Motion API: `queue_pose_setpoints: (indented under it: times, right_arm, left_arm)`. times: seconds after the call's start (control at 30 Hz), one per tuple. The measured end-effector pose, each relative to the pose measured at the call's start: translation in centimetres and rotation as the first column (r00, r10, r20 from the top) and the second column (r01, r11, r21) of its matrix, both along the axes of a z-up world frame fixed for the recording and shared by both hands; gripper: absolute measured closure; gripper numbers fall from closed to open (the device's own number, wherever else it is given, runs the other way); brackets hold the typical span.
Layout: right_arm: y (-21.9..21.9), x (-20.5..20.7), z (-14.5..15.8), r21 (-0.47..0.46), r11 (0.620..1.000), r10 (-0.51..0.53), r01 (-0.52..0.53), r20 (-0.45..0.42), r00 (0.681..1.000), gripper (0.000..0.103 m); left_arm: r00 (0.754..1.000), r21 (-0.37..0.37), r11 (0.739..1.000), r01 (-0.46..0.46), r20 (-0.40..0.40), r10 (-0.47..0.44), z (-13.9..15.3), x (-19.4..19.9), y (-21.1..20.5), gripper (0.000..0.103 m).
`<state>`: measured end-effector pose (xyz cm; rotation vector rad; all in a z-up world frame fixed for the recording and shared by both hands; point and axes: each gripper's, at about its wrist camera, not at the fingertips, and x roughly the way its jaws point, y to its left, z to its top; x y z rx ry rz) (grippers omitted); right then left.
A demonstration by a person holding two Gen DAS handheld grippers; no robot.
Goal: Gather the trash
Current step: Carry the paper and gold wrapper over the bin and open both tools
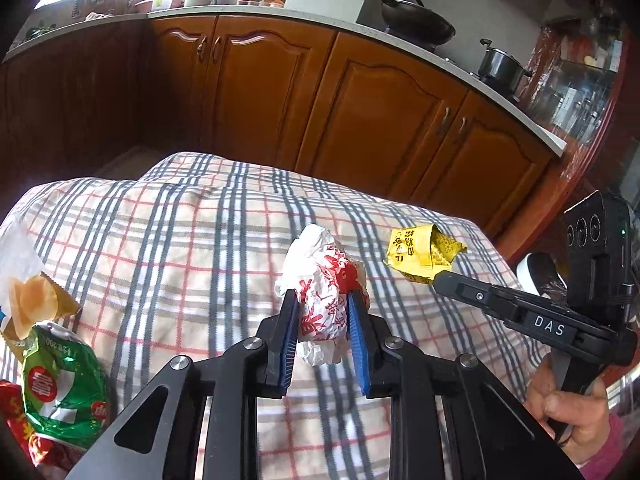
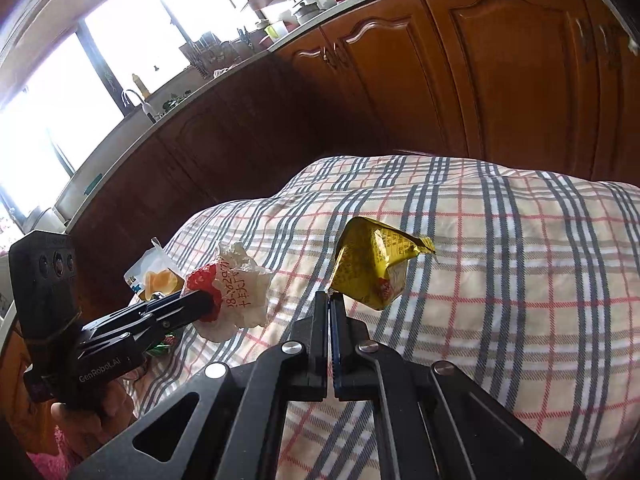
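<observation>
Gripper-pinched wrapper (image 1: 326, 300), lower part hidden

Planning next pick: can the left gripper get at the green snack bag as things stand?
Probably not yet: the left gripper is shut on the crumpled white-and-red wrapper, so its jaws are full. The green snack bag lies uncovered on the checked cloth.

Near and centre, a desk draped in a cream cloth checked with grey and red lines (image 1: 168, 216). Beyond it, a long run of glossy brown wooden cabinet doors with arched panels (image 1: 256, 92), topped by a pale speckled stone counter (image 1: 304, 16). On that counter, far right, a black wok (image 1: 416, 20) and a small steel lidded pot (image 1: 500, 66). Far left, large bright windows with dark frames (image 2: 100, 80), daylight flooding in over a curved sink tap (image 2: 134, 100).
</observation>
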<state>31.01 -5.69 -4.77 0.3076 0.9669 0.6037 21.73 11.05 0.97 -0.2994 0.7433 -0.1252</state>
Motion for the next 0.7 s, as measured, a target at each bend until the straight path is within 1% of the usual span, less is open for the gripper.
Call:
queue_pose_setpoints:
  times: [0.2,0.37,0.5,0.7]
  right_arm:
    - [-4.9,-2.9,1.4,0.009,0.998,-0.069,0.069,0.017,0.997,0.102]
    - [-10.2,-5.6,2.2,0.005,0.990,-0.144,0.144,0.026,0.989,0.102]
    - [-14.4,-7.8,2.7,-0.003,0.977,-0.213,0.213,0.033,0.977,0.102]
    - [-20.4,-10.4,3.1,0.001,0.949,-0.316,0.316,0.038,0.948,0.102]
  left_arm:
    - [0.996,-0.009,0.996,0.090,0.013,-0.090,0.7,-0.6,-4.1,0.081]
    - [0.985,0.002,0.985,0.172,0.016,-0.172,1.1,-0.7,-8.3,0.081]
    - [0.972,0.017,0.972,0.235,0.017,-0.236,1.6,-0.6,-11.7,0.081]
    - [0.948,0.054,0.947,0.318,0.021,-0.319,2.3,-0.4,-16.6,0.081]
